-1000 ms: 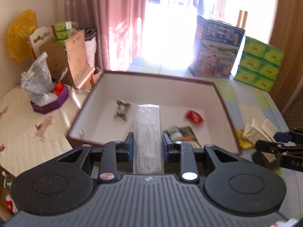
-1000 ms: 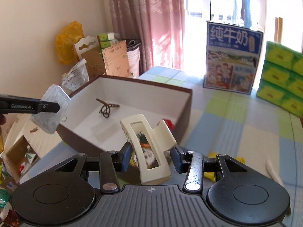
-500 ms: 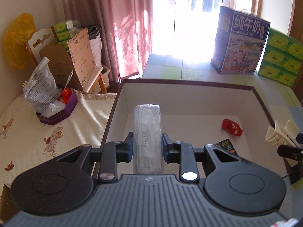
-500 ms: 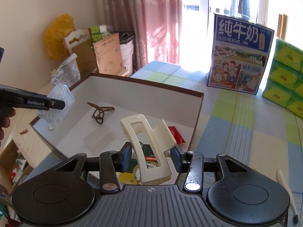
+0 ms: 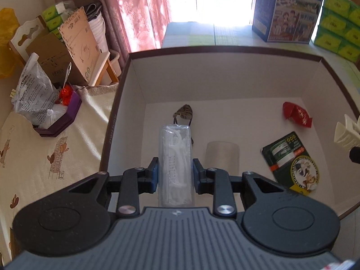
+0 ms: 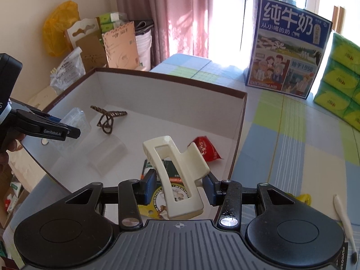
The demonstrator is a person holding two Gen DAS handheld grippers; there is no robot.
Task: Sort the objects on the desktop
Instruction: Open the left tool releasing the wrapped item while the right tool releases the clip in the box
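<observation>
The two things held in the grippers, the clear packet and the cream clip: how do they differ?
The packet in the left gripper is a clear, flat, straight-sided wrapper with white pieces inside; the clip in the right gripper is opaque cream plastic with an open slot through it. The packet lies straight along the fingers; the clip sits tilted. Both are clamped between blue pads and held above the box.

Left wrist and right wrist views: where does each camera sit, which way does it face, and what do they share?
Left wrist: on the left gripper, looking down into the open box; its fingers clamp a clear floss-pick pack.
Right wrist: on the right gripper at the box's near right corner, facing across it; it holds a cream hair claw.
Shared: box, red packet, green sachet, brown hair clip; each shows the other gripper.
</observation>
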